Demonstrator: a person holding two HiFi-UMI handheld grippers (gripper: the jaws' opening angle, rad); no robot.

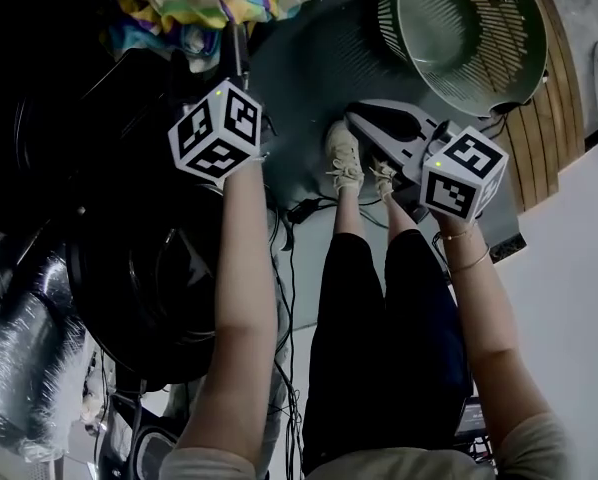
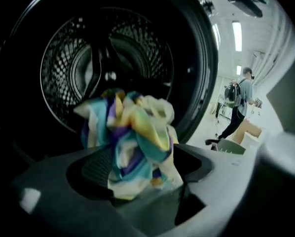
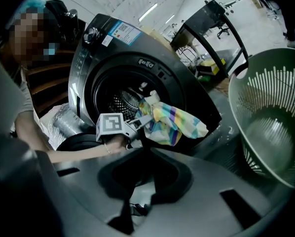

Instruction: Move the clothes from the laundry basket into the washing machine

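Observation:
A bunched multicoloured cloth (image 1: 214, 3) (image 2: 132, 137) (image 3: 174, 118) hangs at the mouth of the washing machine (image 3: 115, 58), in front of the perforated drum (image 2: 88, 58). My left gripper (image 1: 237, 40) (image 2: 137, 174) (image 3: 139, 117) is at the drum opening with its jaws open. The cloth lies loosely between them. My right gripper (image 1: 357, 118) (image 3: 143, 145) stays back beside the green laundry basket (image 1: 524, 63) (image 3: 236, 100), shut with nothing in it. No clothes show inside the basket.
The washer's round door (image 1: 149, 288) stands open below my left arm. A foil hose (image 1: 29, 368) (image 3: 63, 125) lies beside the machine, and cables (image 1: 289, 268) trail on the floor. My shoes (image 1: 347, 158) are near the basket. A person (image 2: 239, 102) walks far behind.

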